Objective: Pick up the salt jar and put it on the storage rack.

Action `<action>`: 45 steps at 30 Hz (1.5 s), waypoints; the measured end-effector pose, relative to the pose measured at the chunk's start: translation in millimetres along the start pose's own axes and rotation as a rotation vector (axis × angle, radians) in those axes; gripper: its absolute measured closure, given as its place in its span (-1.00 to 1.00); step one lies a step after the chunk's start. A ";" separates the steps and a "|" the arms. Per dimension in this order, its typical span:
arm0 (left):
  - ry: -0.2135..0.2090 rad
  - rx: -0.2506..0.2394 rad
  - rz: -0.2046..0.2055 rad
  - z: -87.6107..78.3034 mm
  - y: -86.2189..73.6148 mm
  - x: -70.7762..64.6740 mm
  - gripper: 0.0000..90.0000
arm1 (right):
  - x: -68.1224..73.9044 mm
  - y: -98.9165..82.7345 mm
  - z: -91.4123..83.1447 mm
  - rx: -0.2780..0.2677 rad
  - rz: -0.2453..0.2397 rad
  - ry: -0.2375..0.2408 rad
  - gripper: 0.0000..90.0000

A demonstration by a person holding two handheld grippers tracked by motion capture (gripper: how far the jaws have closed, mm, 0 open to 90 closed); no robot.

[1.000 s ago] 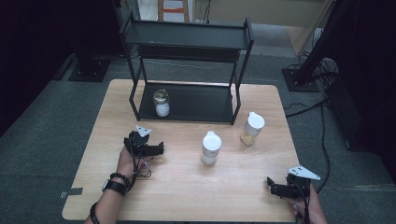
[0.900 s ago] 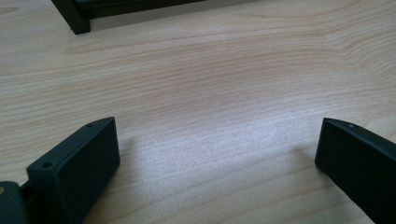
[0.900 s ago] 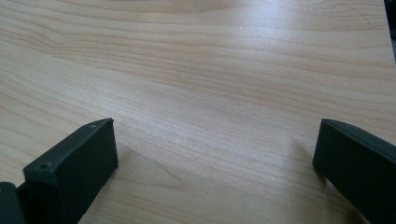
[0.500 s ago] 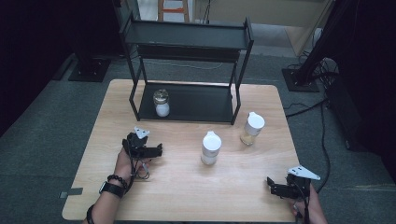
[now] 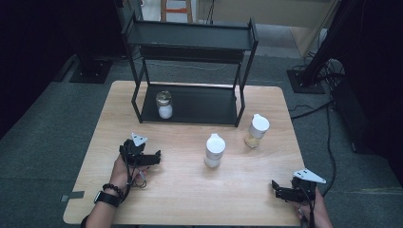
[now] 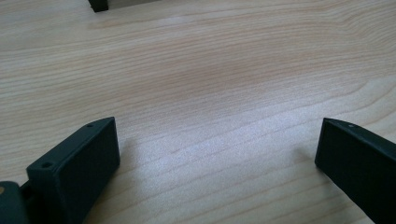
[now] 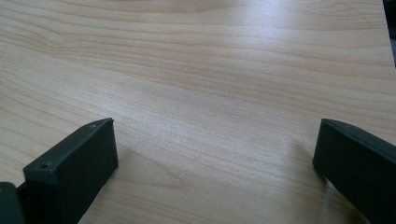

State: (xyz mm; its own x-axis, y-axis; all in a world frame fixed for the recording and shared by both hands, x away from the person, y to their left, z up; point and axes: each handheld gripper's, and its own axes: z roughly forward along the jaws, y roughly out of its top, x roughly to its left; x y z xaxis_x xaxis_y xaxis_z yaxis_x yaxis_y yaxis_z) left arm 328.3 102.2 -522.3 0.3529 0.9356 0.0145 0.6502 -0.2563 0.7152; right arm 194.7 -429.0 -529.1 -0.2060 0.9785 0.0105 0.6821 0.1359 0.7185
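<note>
The white-capped jar (image 5: 215,150) stands upright on the wooden table (image 5: 190,190), just in front of the black shelf rack (image 5: 190,76) and a little toward that rack's right end; nothing touches it. Beside it, toward the rack's right front leg, stands a second jar with a white cap and yellowish contents (image 5: 255,131), apart from the first. On the rack's lower shelf, toward its left end, sits a small glass jar with white contents (image 5: 164,105).

The left gripper (image 5: 153,158) lies low over the table in front of the rack's left end, held by the left hand (image 5: 124,171); its tips point toward the white-capped jar, with bare wood between them. In the left gripper view (image 6: 217,154) its jaws stand wide apart with only tabletop between. The right gripper (image 5: 276,186) rests near the table's front edge, well away from the rack and to the right of the white-capped jar. In the right gripper view (image 7: 215,154) its jaws also stand wide apart over bare wood. No object stands between either gripper and the white-capped jar.
</note>
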 end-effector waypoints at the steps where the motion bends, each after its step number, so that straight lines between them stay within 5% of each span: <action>1: 0.000 -0.001 -0.001 -0.3 -0.4 0.1 -1.00 | 0.1 -0.1 -0.1 0.000 0.000 -0.001 -1.00; 45: 0.008 0.000 -0.007 -23.7 -23.7 8.7 -1.00 | 1.2 -0.4 -0.4 -0.004 0.000 -0.008 -1.00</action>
State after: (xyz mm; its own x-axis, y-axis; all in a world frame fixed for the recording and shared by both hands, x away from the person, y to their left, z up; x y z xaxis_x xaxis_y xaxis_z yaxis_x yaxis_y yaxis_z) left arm 300.0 122.1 -522.5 0.3432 0.9392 0.0147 0.6525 -0.2496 0.7156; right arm 193.9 -428.0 -529.1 -0.2002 0.9797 0.0044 0.6793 0.1356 0.7212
